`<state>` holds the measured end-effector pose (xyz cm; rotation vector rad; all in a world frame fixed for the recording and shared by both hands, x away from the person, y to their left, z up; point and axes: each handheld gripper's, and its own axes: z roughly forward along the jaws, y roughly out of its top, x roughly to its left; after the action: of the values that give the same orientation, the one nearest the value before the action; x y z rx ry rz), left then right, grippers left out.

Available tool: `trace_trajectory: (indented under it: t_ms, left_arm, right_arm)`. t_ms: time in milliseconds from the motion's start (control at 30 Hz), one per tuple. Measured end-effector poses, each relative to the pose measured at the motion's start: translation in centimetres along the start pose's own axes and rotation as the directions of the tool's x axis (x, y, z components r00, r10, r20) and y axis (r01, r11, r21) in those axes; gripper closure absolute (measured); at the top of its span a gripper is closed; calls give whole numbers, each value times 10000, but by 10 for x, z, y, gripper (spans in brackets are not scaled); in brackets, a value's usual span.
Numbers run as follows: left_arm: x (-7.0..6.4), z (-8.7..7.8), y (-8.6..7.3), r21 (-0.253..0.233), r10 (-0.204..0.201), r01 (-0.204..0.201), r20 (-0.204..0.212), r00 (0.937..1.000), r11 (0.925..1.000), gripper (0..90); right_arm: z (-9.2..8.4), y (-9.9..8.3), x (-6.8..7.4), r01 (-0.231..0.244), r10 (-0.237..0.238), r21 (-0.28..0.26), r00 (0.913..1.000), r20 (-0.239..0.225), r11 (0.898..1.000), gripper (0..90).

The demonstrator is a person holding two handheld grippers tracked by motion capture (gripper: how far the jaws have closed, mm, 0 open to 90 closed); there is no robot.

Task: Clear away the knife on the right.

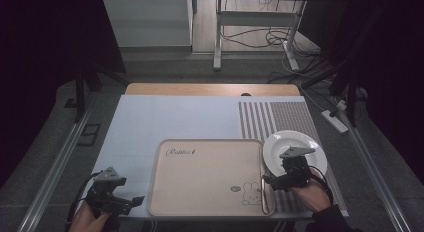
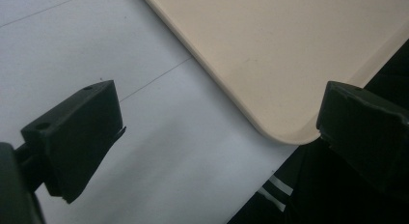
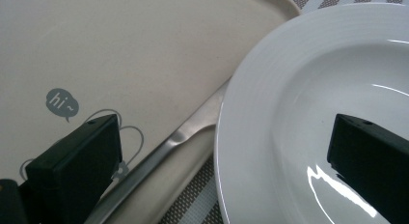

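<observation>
1. Right tool (image 1: 272,181), held in the person's right hand (image 1: 311,193), spread wide and grasping nothing; one jaw above the tray's near right part, the other above the white plate (image 1: 280,144)
2. Seen along that tool in the right gripper view: white plate (image 3: 289,113) under and ahead of the right-hand jaw, its rim overlapping the tray's right edge; metal utensil (image 3: 183,137) lying along the tray's right rim, running from beside the left-hand jaw up toward the plate's rim
3. Beige tray (image 1: 200,192) just to the left of the right tool, with a rabbit drawing and a small speech bubble (image 3: 61,104) close to the left-hand jaw
4. Left tool (image 1: 131,201), in the left hand (image 1: 87,219), released and empty, resting low over the pale worktop (image 1: 150,117)
5. In the left gripper view, rounded near corner of the tray (image 2: 270,64) between and ahead of the jaws, touching neither
</observation>
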<state>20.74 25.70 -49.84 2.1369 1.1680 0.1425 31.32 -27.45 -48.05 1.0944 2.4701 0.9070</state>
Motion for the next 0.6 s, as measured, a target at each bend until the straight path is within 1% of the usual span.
trace_trajectory:
  t_ms: [267, 333, 600]
  left_arm:
    - [0, 0, 0, -17, -6, 6, -5, 10000, 10000, 25]
    - [0, 0, 0, -15, -8, 8, -3, 10000, 10000, 25]
    - [0, 0, 0, -21, -23, 23, 9, 10000, 10000, 25]
  right_arm:
    - [-10, -10, -4, -177, 180, -171, 9997, 170, 9997, 0]
    - [-13, -14, -5, -322, 327, -261, 9993, 183, 9991, 0]
    - [-22, -24, -7, -595, 608, -396, 9976, 338, 9974, 0]
